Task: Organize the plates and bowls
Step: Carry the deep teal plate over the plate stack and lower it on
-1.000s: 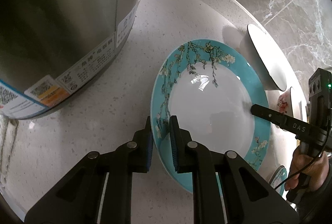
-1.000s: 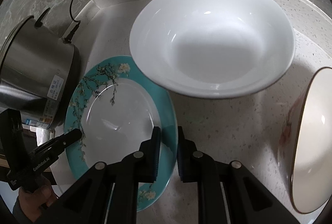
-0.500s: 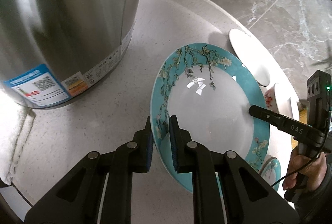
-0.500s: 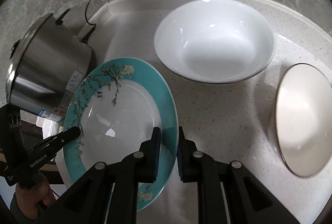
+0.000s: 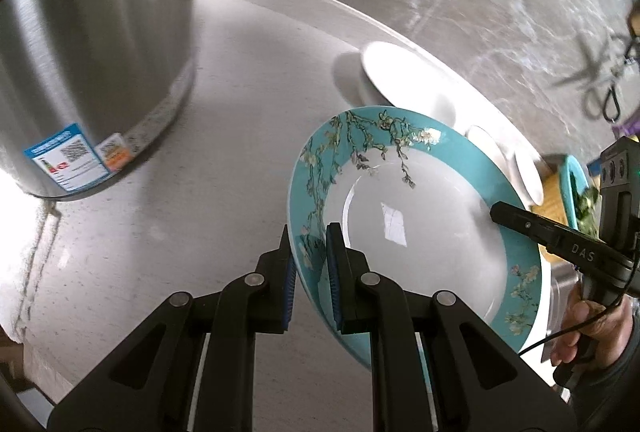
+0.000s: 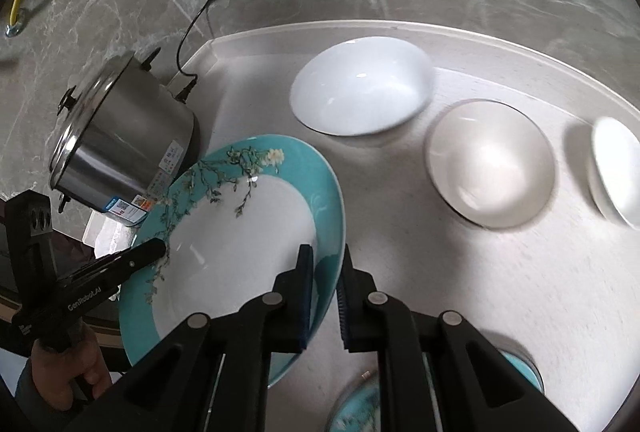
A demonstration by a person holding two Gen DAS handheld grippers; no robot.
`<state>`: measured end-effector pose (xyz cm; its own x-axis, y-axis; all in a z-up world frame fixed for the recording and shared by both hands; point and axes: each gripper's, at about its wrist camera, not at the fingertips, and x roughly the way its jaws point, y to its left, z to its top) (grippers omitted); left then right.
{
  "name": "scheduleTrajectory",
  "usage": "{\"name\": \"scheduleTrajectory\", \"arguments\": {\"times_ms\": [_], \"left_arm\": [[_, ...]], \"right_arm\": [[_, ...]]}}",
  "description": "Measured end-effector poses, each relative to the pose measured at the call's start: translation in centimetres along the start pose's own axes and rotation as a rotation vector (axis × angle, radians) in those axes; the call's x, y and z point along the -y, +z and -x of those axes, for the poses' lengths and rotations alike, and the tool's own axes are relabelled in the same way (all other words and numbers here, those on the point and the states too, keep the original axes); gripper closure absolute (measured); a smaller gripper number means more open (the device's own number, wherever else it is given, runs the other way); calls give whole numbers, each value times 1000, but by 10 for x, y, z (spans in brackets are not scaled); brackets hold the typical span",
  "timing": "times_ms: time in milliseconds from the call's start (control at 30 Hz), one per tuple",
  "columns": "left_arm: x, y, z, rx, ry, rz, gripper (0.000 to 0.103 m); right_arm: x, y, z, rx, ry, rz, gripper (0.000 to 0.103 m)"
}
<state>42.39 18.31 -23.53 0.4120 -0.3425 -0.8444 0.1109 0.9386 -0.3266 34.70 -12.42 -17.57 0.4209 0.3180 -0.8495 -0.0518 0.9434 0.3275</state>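
Note:
A teal-rimmed plate with a blossom pattern (image 5: 412, 216) (image 6: 240, 224) hangs tilted above the speckled counter (image 5: 224, 136), held at opposite edges. My left gripper (image 5: 308, 232) is shut on its near rim in the left wrist view. My right gripper (image 6: 326, 256) grips the other rim, its jaws closing tighter on it. One right finger (image 5: 536, 228) lies over the plate's far side, and a left finger (image 6: 120, 264) shows on the opposite side. A hand holds each handle.
A steel pot (image 6: 124, 140) with a cord stands at the back left. A large white bowl (image 6: 360, 92), a cream bowl (image 6: 492, 160) and a small white dish (image 6: 616, 168) sit on the counter along the marble wall. A small teal dish (image 6: 360, 408) lies below.
Both grippers have risen with the plate between them, so the counter, pot and bowls look smaller and farther away. More of the bowls to the right has come into view.

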Motion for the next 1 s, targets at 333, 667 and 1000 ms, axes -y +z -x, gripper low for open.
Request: {"name": "scheduleTrajectory", "arguments": {"times_ms": [333, 667, 1000], "left_arm": [[69, -20, 3, -16, -72, -131, 91], [153, -53, 7, -33, -159, -250, 91], [192, -102, -19, -100, -170, -309, 91]], "right_arm": [[40, -46, 54, 83, -64, -74, 90], [79, -94, 117, 174, -141, -146, 90], [117, -148, 124, 164, -162, -215, 90]]}}
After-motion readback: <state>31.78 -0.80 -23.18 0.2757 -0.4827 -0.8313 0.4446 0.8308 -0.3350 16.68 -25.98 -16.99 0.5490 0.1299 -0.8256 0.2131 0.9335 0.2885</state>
